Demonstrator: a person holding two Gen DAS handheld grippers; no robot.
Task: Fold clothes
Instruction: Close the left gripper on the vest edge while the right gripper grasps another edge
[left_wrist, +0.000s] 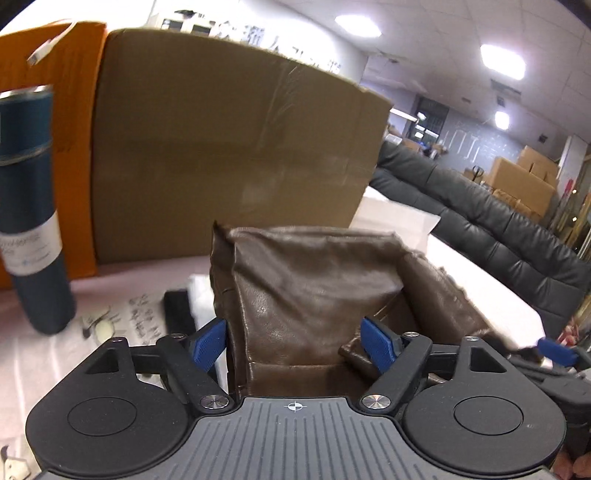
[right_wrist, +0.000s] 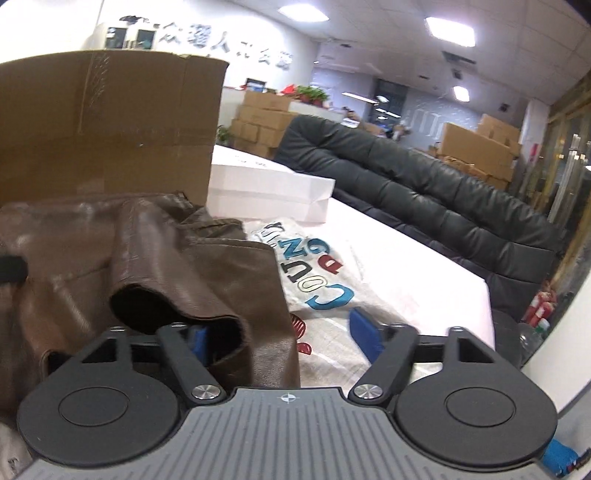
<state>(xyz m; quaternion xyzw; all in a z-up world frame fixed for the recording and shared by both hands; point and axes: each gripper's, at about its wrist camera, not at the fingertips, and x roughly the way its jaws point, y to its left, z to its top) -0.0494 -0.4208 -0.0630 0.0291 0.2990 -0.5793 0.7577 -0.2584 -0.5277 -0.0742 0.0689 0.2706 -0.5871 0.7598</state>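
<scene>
You are working on the brown jacket (left_wrist: 314, 291), which is lying bunched on the white table (right_wrist: 417, 273), just in front of the big box (left_wrist: 229, 140). Your left gripper (left_wrist: 295, 341) is standing with its jaws wide apart, and a raised panel of the jacket is sitting between the blue pads (left_wrist: 376, 345); the pads are not pressing it, so nothing is being held there. Your right gripper (right_wrist: 280, 336) is also spread wide. Its left pad is going inside a dark opening of the leather, maybe a cuff or a hem, and its right pad is hanging free over the printed cloth (right_wrist: 321, 266) that is lying beside and partly under the jacket. I think you are placing both grippers at the near edge because stiff leather is needing two holds to turn over evenly. The jacket is looking partly doubled; whether you are folding it further or only smoothing it, I cannot tell. A bottle (left_wrist: 31, 206) is standing near, at the left.
</scene>
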